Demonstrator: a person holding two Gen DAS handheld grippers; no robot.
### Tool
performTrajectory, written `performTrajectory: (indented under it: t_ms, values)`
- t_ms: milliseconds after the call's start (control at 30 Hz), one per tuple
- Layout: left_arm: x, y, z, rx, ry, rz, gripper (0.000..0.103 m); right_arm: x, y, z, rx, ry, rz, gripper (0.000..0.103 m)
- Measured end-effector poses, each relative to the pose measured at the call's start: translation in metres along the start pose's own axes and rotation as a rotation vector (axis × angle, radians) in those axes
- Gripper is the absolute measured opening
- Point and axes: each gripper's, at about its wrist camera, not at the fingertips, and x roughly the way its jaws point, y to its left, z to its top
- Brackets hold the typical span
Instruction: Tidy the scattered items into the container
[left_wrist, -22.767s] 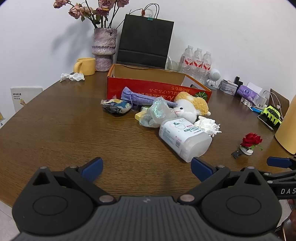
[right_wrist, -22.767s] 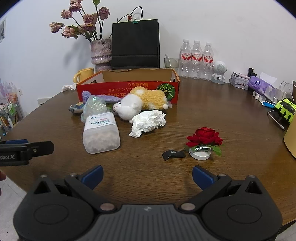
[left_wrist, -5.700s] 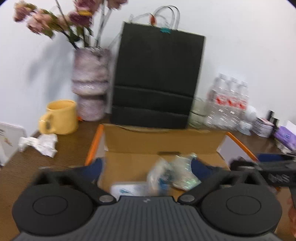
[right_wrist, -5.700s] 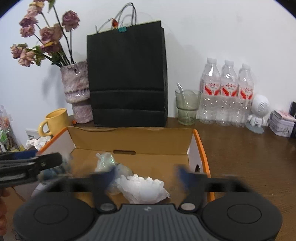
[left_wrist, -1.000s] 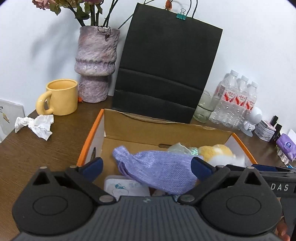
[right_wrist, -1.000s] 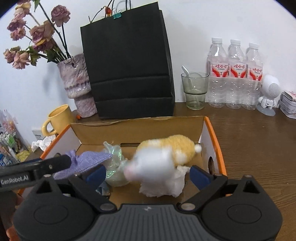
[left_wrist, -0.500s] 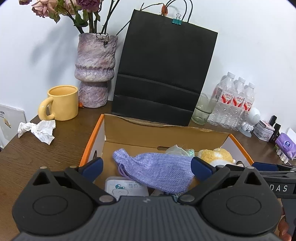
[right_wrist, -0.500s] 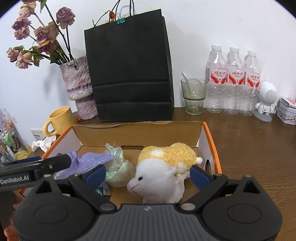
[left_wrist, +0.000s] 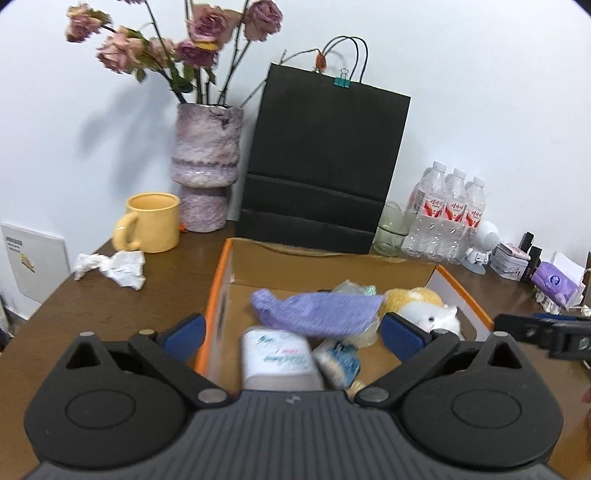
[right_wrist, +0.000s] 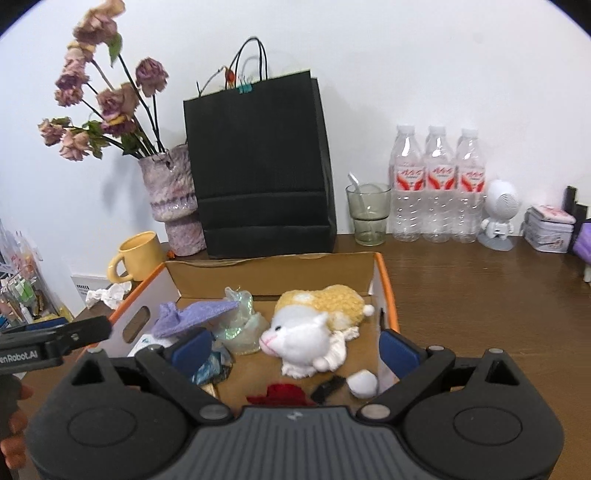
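The orange-rimmed cardboard box (left_wrist: 221, 280) (right_wrist: 386, 280) sits on the wooden table. Inside lie a purple knit cloth (left_wrist: 321, 312) (right_wrist: 192, 315), a white wipes tub (left_wrist: 275, 362), a small blue-white packet (left_wrist: 338, 360), a clear plastic bag (right_wrist: 240, 328), a plush sheep (left_wrist: 424, 308) (right_wrist: 314, 325), a red rose (right_wrist: 279, 395) and a black clip (right_wrist: 327, 389). My left gripper (left_wrist: 291, 332) is open and empty above the box's near left side. My right gripper (right_wrist: 295, 349) is open and empty above the box's near right side.
A black paper bag (left_wrist: 325, 166) (right_wrist: 258, 166), a flower vase (left_wrist: 207, 162), a yellow mug (left_wrist: 151, 221) and crumpled paper (left_wrist: 114, 267) stand behind and left of the box. A glass (right_wrist: 367, 214), water bottles (right_wrist: 437, 184) and small desk items (right_wrist: 498, 214) line the back right.
Both grippers have pulled back and up from the box. The purple cloth and plush sheep lie loose in the box, and more of its near contents show.
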Motion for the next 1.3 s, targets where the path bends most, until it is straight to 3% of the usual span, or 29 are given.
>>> performTrajectory:
  t_ms: [333,533,800,900,933,1000,1067,1133,1300]
  values:
    - [-0.023,0.038,-0.034,0.010,0.066,0.077,0.103,-0.021,-0.013,-0.054,-0.040,0.066,-0.049,0.098]
    - [-0.003,0.049,-0.055,0.009,0.130,0.111,0.103,0.005,-0.017,-0.082,-0.028,0.137,-0.081,0.097]
    - [0.036,0.058,-0.067,-0.032,0.211,0.121,0.101,0.038,-0.017,-0.085,-0.029,0.169,-0.113,0.090]
    - [0.036,0.060,-0.067,-0.020,0.199,0.121,0.092,0.044,-0.021,-0.086,-0.006,0.183,-0.104,0.082]
    - [0.035,0.061,-0.068,-0.018,0.192,0.126,0.084,0.044,-0.020,-0.087,-0.017,0.176,-0.114,0.077]
    - [0.033,0.063,-0.068,-0.016,0.182,0.126,0.075,0.043,-0.017,-0.087,-0.042,0.169,-0.126,0.061]
    - [0.030,0.064,-0.068,-0.009,0.173,0.117,0.051,0.040,-0.015,-0.089,-0.059,0.160,-0.125,0.038]
    - [0.027,0.063,-0.070,0.007,0.166,0.120,0.038,0.037,-0.014,-0.090,-0.063,0.161,-0.109,0.037]
    - [0.021,0.061,-0.074,0.021,0.148,0.096,0.032,0.031,-0.010,-0.093,-0.071,0.155,-0.083,0.036]
